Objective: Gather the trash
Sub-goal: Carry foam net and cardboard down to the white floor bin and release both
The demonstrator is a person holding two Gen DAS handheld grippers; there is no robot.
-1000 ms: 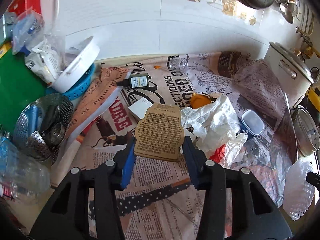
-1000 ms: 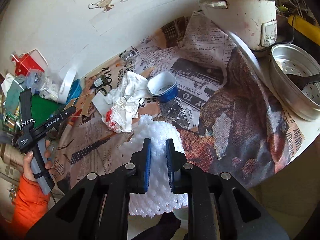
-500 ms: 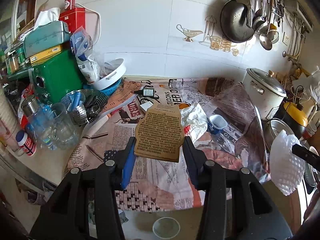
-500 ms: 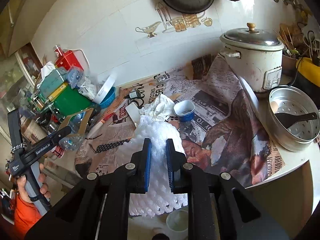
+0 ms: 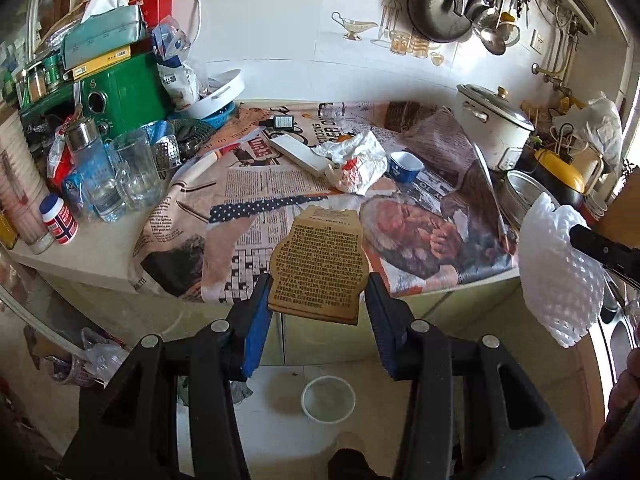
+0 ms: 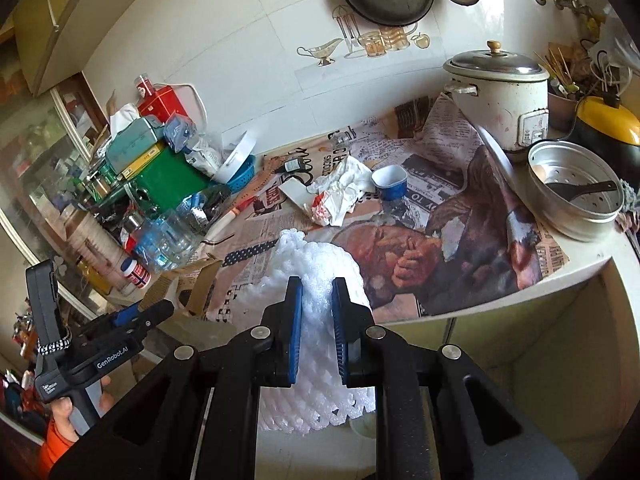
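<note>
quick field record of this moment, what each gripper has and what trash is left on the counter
left gripper: shut on brown printed card
right gripper: shut on white foam net
left on counter: crumpled white wrapper, on the newspaper
on floor below: white round container
position: both grippers held off the counter edge

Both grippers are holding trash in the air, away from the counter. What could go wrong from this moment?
1. The brown card is held only by its edges between the left gripper pads; it may bend and slip out.
2. The white foam net in the right gripper is soft and hangs loose below the fingers, so it could snag or pull free.
3. The white cup on the floor could be kicked over.
</note>
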